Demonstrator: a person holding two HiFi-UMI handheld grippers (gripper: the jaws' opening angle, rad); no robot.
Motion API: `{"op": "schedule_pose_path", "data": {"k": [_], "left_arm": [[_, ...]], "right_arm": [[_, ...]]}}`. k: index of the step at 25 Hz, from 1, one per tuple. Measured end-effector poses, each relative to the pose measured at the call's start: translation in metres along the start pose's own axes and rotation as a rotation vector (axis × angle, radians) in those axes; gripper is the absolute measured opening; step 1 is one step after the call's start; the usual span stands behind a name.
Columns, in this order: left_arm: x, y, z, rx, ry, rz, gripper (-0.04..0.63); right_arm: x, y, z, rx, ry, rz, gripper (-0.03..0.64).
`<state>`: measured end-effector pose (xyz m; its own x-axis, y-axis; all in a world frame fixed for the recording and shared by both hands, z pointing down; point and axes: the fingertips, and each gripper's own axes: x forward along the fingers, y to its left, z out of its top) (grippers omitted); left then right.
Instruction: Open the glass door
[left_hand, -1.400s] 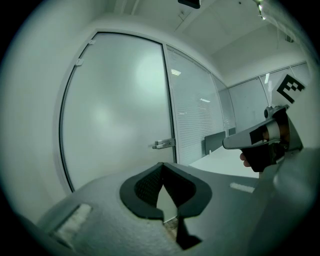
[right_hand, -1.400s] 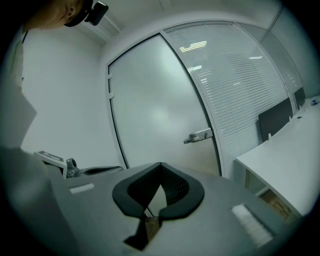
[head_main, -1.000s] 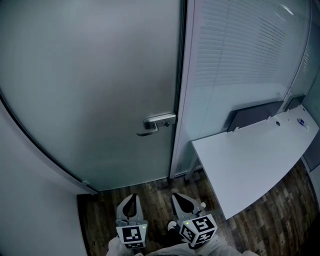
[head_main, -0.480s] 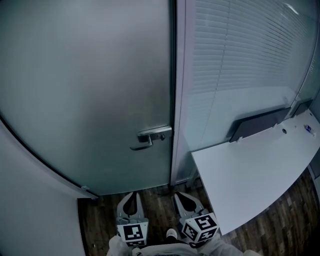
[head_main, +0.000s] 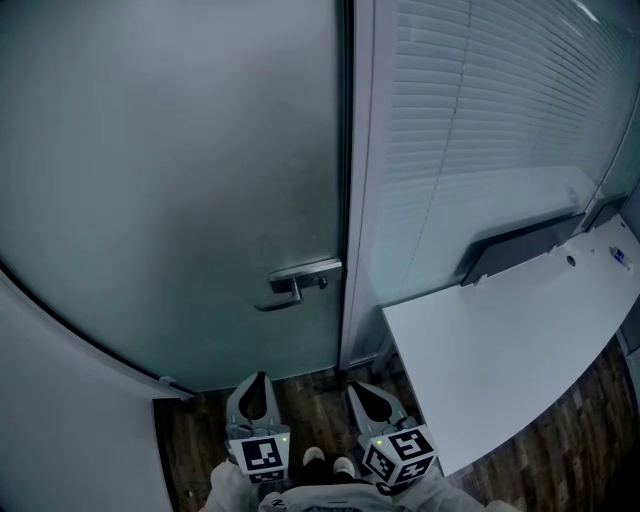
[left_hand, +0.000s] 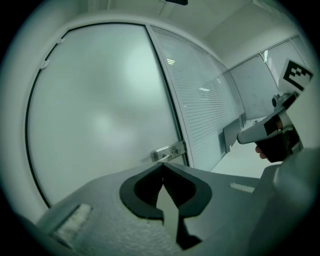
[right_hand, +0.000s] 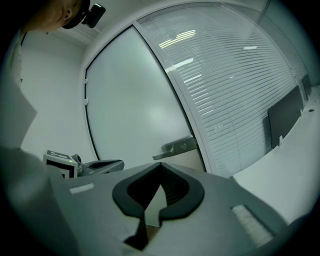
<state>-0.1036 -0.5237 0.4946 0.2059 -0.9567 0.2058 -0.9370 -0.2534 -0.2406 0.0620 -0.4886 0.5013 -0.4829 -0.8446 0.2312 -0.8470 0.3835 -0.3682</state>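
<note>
A frosted glass door (head_main: 180, 180) fills the left of the head view, with a metal lever handle (head_main: 295, 283) near its right edge, beside the door frame (head_main: 355, 200). Both grippers are low in the head view, over the dark wood floor and well short of the door. My left gripper (head_main: 262, 378) is shut with nothing in it. My right gripper (head_main: 353, 389) is also shut and empty. In the left gripper view the handle (left_hand: 169, 151) lies just beyond the closed tips (left_hand: 162, 166). In the right gripper view the handle (right_hand: 177, 147) lies ahead above the tips (right_hand: 160, 166).
A white desk (head_main: 510, 340) with a dark back panel (head_main: 520, 250) stands at the right, close to the right gripper. A glass wall with slatted blinds (head_main: 480, 110) runs right of the door frame. A pale wall (head_main: 60, 400) closes in at the left.
The door and its handle have drawn nearer. In the head view the handle has drifted left and slightly down. Both grippers have moved on towards the door, still shut.
</note>
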Motion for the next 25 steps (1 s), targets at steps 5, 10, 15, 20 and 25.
{"op": "schedule_pose_path", "data": {"k": [5, 10, 15, 20, 25], "left_arm": [[0.026, 0.007, -0.005, 0.039, 0.027, -0.027, 0.073], [0.052, 0.002, -0.016, 0.264, 0.050, -0.068, 0.207], [0.078, 0.000, -0.023, 0.487, 0.057, -0.075, 0.222], [0.110, -0.001, -0.030, 0.749, 0.057, -0.080, 0.222], [0.140, 0.001, -0.029, 0.900, 0.026, -0.068, 0.222]], "right_arm": [[0.014, -0.008, 0.013, -0.004, -0.017, -0.029, 0.003], [0.023, -0.009, 0.014, -0.004, -0.014, -0.044, 0.003], [0.021, -0.016, 0.015, -0.011, -0.014, -0.078, 0.003], [0.011, -0.028, 0.014, -0.012, -0.012, -0.131, 0.003], [-0.001, -0.036, 0.010, -0.007, -0.002, -0.172, 0.003]]}}
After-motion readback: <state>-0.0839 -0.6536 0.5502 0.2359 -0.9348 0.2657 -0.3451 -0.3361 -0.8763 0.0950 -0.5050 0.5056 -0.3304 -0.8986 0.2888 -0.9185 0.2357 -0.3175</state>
